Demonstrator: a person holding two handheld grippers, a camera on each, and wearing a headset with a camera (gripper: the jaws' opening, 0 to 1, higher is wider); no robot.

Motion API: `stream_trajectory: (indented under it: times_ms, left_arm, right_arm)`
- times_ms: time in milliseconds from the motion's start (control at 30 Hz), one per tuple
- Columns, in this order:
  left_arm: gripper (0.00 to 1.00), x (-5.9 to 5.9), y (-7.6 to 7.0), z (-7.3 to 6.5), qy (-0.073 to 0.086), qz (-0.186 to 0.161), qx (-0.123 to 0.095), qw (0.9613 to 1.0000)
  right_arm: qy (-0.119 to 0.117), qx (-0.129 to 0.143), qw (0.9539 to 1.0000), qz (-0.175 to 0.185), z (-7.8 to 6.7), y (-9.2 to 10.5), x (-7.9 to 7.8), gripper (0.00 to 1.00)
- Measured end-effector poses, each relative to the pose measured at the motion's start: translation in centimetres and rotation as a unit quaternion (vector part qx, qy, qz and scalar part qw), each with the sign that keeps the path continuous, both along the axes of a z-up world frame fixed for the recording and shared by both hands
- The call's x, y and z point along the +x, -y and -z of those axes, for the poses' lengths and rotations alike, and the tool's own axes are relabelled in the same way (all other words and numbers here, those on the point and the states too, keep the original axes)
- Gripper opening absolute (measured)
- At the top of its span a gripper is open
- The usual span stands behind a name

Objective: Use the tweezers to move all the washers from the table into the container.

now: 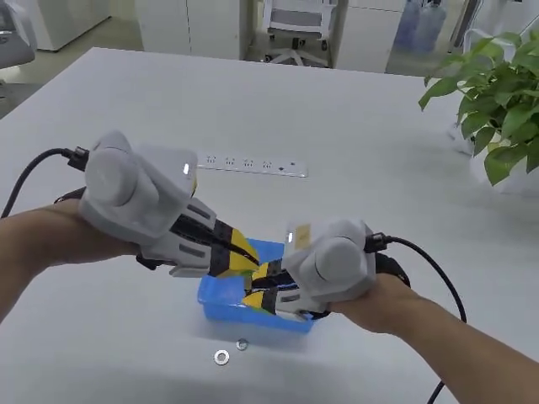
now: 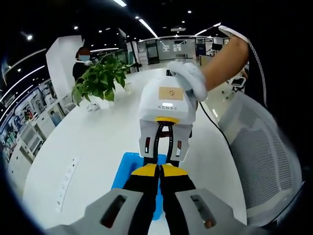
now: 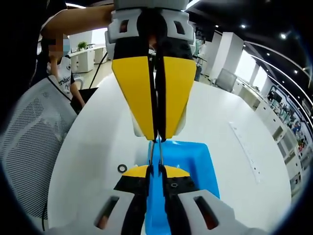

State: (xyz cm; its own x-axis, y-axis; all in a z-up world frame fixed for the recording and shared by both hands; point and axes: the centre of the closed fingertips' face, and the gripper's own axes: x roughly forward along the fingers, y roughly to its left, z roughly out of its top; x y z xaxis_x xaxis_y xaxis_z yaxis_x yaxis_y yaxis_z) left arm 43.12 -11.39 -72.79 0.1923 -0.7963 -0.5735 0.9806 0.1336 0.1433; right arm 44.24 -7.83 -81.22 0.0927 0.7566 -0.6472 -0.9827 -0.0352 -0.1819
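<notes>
Thin metal tweezers run between the two grippers' tips, over a blue container. My left gripper comes in from the left with its yellow jaws pressed shut on one end of the tweezers. Facing it tip to tip, my right gripper is shut on the other end. In the left gripper view the left gripper meets the right gripper above the container. Two washers lie on the table in front of the container. One washer lies left of the container.
A white power strip lies on the table beyond the grippers. A potted plant stands at the far right edge. An office chair is beside the table, and another chair stands past its far end.
</notes>
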Motion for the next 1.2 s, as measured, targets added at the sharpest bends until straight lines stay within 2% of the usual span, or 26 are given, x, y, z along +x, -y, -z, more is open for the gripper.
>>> stream_trajectory:
  times_ms: [467, 767, 1200]
  left_arm:
    - [0.05, -1.5, -0.4, -0.3, 0.003, -0.001, 0.007, 1.0]
    - [0.05, -2.4, -0.4, 0.7, -0.005, -0.001, 0.008, 1.0]
    - [0.05, -2.7, -0.3, 2.3, -0.02, 0.0, 0.001, 0.9998]
  right_arm:
    - [0.002, 0.007, 1.0, -0.005, -0.4, -0.4, -1.6, 0.12]
    - [-0.006, 0.003, 0.9999, -0.01, 0.6, -0.5, -2.7, 0.13]
    - [-0.021, -0.003, 0.9997, -0.009, 2.4, -0.2, -3.2, 0.13]
